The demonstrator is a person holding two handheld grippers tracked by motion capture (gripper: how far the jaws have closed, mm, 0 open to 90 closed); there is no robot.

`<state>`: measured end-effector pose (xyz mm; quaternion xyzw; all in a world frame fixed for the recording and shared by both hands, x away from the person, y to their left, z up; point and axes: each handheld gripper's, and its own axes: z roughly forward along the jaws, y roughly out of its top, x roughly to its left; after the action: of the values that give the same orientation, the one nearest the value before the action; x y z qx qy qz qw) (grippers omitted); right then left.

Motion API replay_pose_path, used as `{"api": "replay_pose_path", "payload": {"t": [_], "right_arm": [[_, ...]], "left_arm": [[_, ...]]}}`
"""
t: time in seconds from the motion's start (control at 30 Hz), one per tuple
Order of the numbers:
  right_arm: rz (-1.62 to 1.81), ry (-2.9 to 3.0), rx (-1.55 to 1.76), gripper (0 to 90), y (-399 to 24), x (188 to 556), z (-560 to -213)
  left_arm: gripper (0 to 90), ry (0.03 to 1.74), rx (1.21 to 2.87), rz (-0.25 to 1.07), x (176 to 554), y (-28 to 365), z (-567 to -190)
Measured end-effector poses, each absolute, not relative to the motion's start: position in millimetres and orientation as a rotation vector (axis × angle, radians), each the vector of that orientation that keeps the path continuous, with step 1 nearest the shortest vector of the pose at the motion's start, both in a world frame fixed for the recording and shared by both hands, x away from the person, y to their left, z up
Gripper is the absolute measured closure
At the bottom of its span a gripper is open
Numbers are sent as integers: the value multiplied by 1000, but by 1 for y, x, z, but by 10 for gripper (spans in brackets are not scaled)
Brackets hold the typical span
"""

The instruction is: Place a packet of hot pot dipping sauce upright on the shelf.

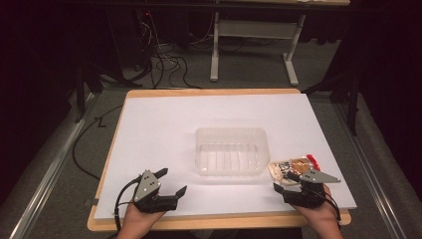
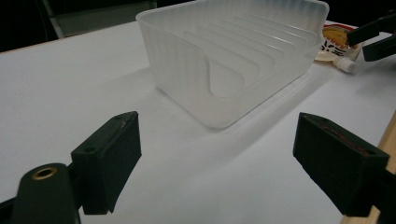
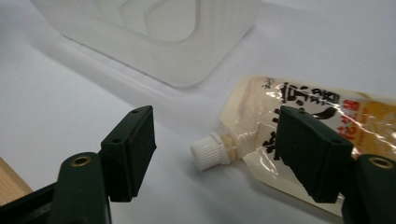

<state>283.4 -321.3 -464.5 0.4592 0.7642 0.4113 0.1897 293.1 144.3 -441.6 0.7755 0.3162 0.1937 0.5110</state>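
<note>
The spouted pouch (image 3: 299, 121) lies flat on the white table cover (image 1: 164, 124), just beside the near right corner of the clear plastic tub (image 1: 232, 151), apart from its wall by a narrow strip of cover. Its white screw cap (image 3: 209, 150) points away from the printed body and toward the near edge of the table, which leaves the neck and cap as the part easiest to reach from the person's side.

The right gripper (image 3: 215, 154) stands wide open with nothing in it. In the right gripper view the cap sits between the two jaws; one jaw rests in front of the pouch's printed face, the other is clear of the pouch on the bare cover. Judgement: the gripper is lined up to close on the cap or neck, presumably because the stiff spout gives a firmer hold than the slack film. Whether a jaw touches the pouch cannot be told.

The tub sits upright, mouth up and empty, its ribbed floor visible; this reads as the likely destination for the pouch.

The left gripper (image 1: 169, 183) is also fully open and empty, held low near the front edge, to the near left of the tub and well apart from the pouch. Judgement: it is placed to steady the tub if needed.
</note>
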Motion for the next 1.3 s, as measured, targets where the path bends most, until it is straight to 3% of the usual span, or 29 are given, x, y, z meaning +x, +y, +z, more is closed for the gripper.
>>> {"api": "replay_pose_path", "payload": {"t": [0.93, 1.3], "right_arm": [[1086, 2258, 1318, 274, -311, 303, -481], [1000, 2234, 1283, 378, -306, 302, -482]], "left_arm": [[156, 760, 1869, 466, 293, 144, -442], [156, 758, 1871, 466, 293, 143, -442]]}}
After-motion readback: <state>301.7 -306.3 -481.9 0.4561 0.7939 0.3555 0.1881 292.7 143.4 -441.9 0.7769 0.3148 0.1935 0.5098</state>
